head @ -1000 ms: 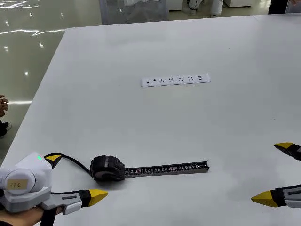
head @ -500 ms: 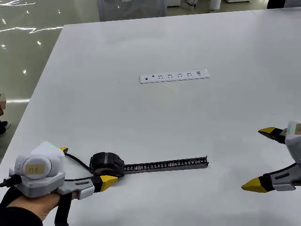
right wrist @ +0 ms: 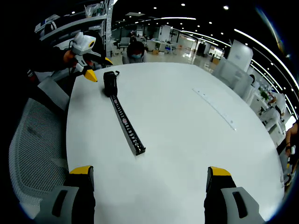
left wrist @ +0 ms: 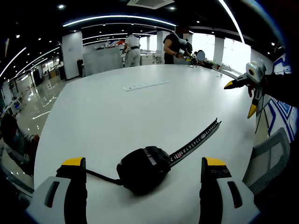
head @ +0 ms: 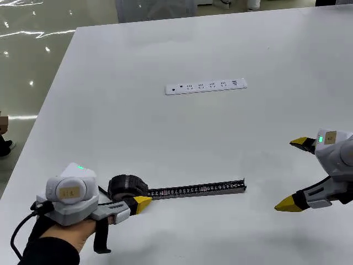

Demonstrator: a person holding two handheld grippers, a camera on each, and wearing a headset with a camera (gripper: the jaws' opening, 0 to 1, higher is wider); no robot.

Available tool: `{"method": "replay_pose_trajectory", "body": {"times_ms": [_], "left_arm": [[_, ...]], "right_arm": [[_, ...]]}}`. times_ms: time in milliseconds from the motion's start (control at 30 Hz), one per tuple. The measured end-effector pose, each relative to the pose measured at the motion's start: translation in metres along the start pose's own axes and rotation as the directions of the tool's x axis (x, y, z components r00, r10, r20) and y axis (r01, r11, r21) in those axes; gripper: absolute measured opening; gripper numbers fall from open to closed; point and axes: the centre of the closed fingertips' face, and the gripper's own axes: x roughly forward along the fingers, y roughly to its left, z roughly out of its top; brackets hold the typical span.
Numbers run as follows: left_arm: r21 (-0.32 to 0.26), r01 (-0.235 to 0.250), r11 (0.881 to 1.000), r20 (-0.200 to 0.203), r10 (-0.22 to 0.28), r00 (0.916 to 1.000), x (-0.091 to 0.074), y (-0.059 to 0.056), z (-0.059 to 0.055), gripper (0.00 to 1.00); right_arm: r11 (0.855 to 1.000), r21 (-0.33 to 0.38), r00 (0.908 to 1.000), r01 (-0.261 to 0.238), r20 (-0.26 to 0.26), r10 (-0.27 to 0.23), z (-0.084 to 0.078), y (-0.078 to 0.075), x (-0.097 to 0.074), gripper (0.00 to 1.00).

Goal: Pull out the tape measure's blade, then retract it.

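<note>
The tape measure (head: 127, 187) sits near the left front of the white table (head: 165, 127). Its blade (head: 198, 189) is already pulled out, lying flat and pointing right. Case and blade lie where they lay a second ago, and about as much blade is out, so the pull looks done and the retract is still to come.

The left gripper (left wrist: 143, 162) is what has changed. A second ago it was off to the near left of the case; now it has come in. In the left gripper view its yellow-tipped jaws are wide apart with the case between them, one on each side, neither touching it. A black strap (left wrist: 100, 176) trails from the case toward the left jaw. My guess is that it is lining up to clamp the case so the blade can be let back in.

The right gripper (head: 293, 174) has drifted closer to the blade's free end but is well apart from it, to the right. Its jaws are apart and hold nothing; in the right gripper view the blade's end lies ahead of them and to the left.

A white power strip (head: 206, 86) lies farther back on the table, clear of all this.
</note>
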Motion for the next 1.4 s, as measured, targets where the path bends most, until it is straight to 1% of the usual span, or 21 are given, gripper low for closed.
{"method": "replay_pose_trajectory", "body": {"times_ms": [133, 200, 267, 300, 433, 467, 533, 567, 600, 700, 833, 900, 967, 1000, 1067, 1133, 1200, 1233, 1267, 1333, 1400], "left_arm": [[-0.016, -0.008, 1.0, 0.012, 0.008, 0.9999, 0.002, -0.001, 0.001, 0.99], [-0.006, -0.014, 1.0, 0.027, 0.015, 0.9995, 0.004, -0.001, 0.002, 0.99], [0.006, -0.035, 0.999, 0.039, 0.034, 0.9986, 0.005, 0.002, 0.003, 0.99], [0.005, -0.038, 0.999, 0.039, 0.038, 0.9985, 0.006, 0.003, 0.002, 0.99], [-0.024, -0.053, 0.998, 0.059, 0.055, 0.9968, 0.008, 0.009, 0.005, 0.99], [-0.033, -0.073, 0.997, 0.067, 0.075, 0.9949, 0.008, 0.013, 0.006, 0.99], [-0.059, -0.087, 0.994, 0.075, 0.092, 0.9929, 0.009, 0.016, 0.006, 0.99], [-0.064, -0.09, 0.994, 0.072, 0.094, 0.9929, 0.01, 0.016, 0.006, 0.99], [-0.075, -0.104, 0.992, 0.07, 0.109, 0.9916, 0.011, 0.018, 0.005, 0.99], [-0.115, -0.125, 0.986, 0.084, 0.135, 0.9873, 0.012, 0.022, 0.005, 0.99], [-0.117, -0.139, 0.983, 0.083, 0.149, 0.9853, 0.013, 0.023, 0.003, 0.99], [-0.138, -0.144, 0.98, 0.083, 0.156, 0.9843, 0.014, 0.023, 0.001, 0.99], [-0.143, -0.148, 0.979, 0.075, 0.16, 0.9842, 0.015, 0.02, -0.001, 0.99], [-0.145, -0.148, 0.978, 0.074, 0.159, 0.9844, 0.016, 0.018, -0.002, 0.99], [-0.143, -0.152, 0.978, 0.08, 0.164, 0.9831, 0.017, 0.016, -0.004, 0.99], [-0.159, -0.159, 0.974, 0.072, 0.172, 0.9824, 0.021, 0.016, -0.008, 0.99], [-0.175, -0.164, 0.971, 0.063, 0.178, 0.9821, 0.024, 0.016, -0.011, 0.99], [-0.175, -0.165, 0.971, 0.062, 0.178, 0.9821, 0.025, 0.016, -0.011, 0.99], [-0.162, -0.165, 0.973, 0.066, 0.178, 0.9819, 0.027, 0.015, -0.01, 0.99], [-0.139, -0.168, 0.976, 0.071, 0.179, 0.9813, 0.029, 0.015, -0.009, 0.99], [-0.144, -0.168, 0.975, 0.07, 0.179, 0.9813, 0.031, 0.017, -0.008, 0.99]], "right_arm": [[0.999, -0.025, 0.9996, -0.027, -0.008, 0.027, 0.007, 0.004, 0.007, 0.99], [0.999, -0.038, 0.9994, -0.031, -0.019, 0.03, 0.009, 0.003, 0.01, 0.99], [0.998, -0.052, 0.9991, -0.036, -0.026, 0.034, 0.01, 0.002, 0.013, 0.99], [0.998, -0.057, 0.9989, -0.038, -0.031, 0.036, 0.011, 0.002, 0.015, 0.99], [0.995, -0.082, 0.9975, -0.053, -0.051, 0.049, 0.013, 0.001, 0.02, 0.99], [0.994, -0.088, 0.9968, -0.059, -0.059, 0.054, 0.014, 0.0, 0.021, 0.99], [0.993, -0.097, 0.995, -0.073, -0.075, 0.065, 0.015, -0.001, 0.024, 0.99], [0.992, -0.1, 0.9944, -0.075, -0.082, 0.067, 0.015, -0.002, 0.025, 0.99], [0.991, -0.106, 0.9931, -0.082, -0.093, 0.072, 0.017, -0.002, 0.027, 0.99], [0.987, -0.127, 0.9912, -0.094, -0.105, 0.081, 0.021, -0.004, 0.031, 0.99], [0.982, -0.147, 0.9882, -0.114, -0.118, 0.097, 0.025, -0.005, 0.037, 0.99], [0.98, -0.152, 0.9864, -0.127, -0.123, 0.109, 0.026, -0.005, 0.043, 0.99], [0.977, -0.155, 0.9848, -0.144, -0.119, 0.126, 0.028, -0.005, 0.049, 0.99], [0.974, -0.161, 0.9836, -0.162, -0.106, 0.147, 0.031, -0.003, 0.055, 0.98], [0.968, -0.173, 0.9794, -0.181, -0.122, 0.161, 0.029, -0.004, 0.063, 0.91], [0.964, -0.178, 0.9742, -0.198, -0.144, 0.174, 0.025, -0.004, 0.072, 0.91], [0.96, -0.174, 0.9671, -0.218, -0.17, 0.189, 0.02, -0.003, 0.075, 0.88], [0.959, -0.177, 0.9662, -0.22, -0.175, 0.189, 0.018, -0.002, 0.076, 0.86], [0.952, -0.2, 0.9616, -0.234, -0.193, 0.196, 0.013, -0.003, 0.077, 0.84], [0.947, -0.209, 0.9582, -0.244, -0.203, 0.202, 0.01, -0.002, 0.078, 0.8], [0.946, -0.212, 0.9558, -0.247, -0.213, 0.202, 0.008, -0.002, 0.078, 0.77]]}}
